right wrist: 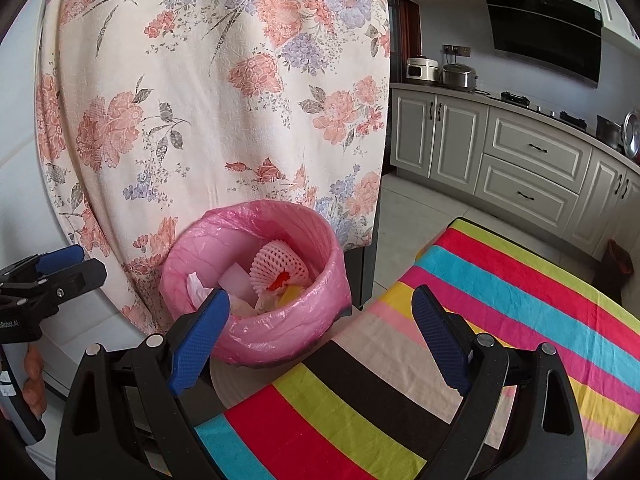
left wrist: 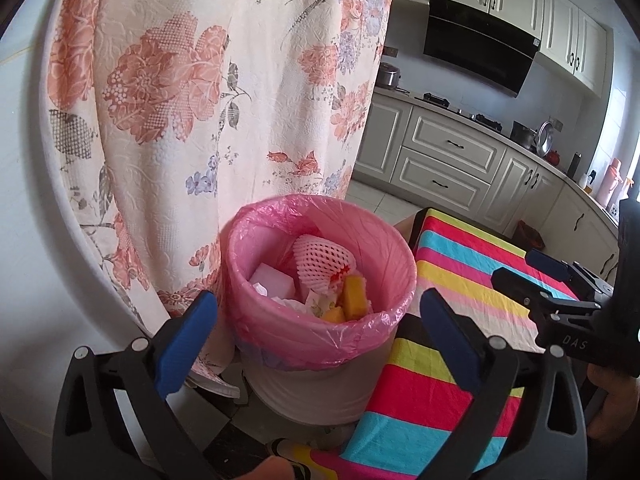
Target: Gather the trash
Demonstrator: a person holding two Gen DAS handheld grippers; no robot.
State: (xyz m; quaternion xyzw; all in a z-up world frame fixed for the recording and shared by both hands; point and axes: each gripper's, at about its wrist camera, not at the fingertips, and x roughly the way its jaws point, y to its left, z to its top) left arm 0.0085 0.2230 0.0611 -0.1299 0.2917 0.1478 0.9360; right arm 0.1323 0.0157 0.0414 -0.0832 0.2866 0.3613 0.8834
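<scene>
Since both claws hang spread and empty above the pink-lined trash bin point(left wrist: 320, 280), the collecting looks close to finished, as far as these views can show. Inside the bin lie a white foam fruit net point(left wrist: 322, 260), a pale block point(left wrist: 274, 282), crumpled paper and some orange peel pieces point(left wrist: 352, 298), all below the rim. Just beside the bin, on its right, the desk under a striped cloth point(right wrist: 460, 340) shows no loose scraps on the part in view; its far end is cut off, so I cannot rule out something there. Behind the bin hangs a floral cloth point(left wrist: 200, 100). The left claw point(left wrist: 320, 336) hovers directly over the bin's near rim, released; the right claw point(right wrist: 320, 340) sits over the bin's edge and the desk, likewise released, gripping nothing.
</scene>
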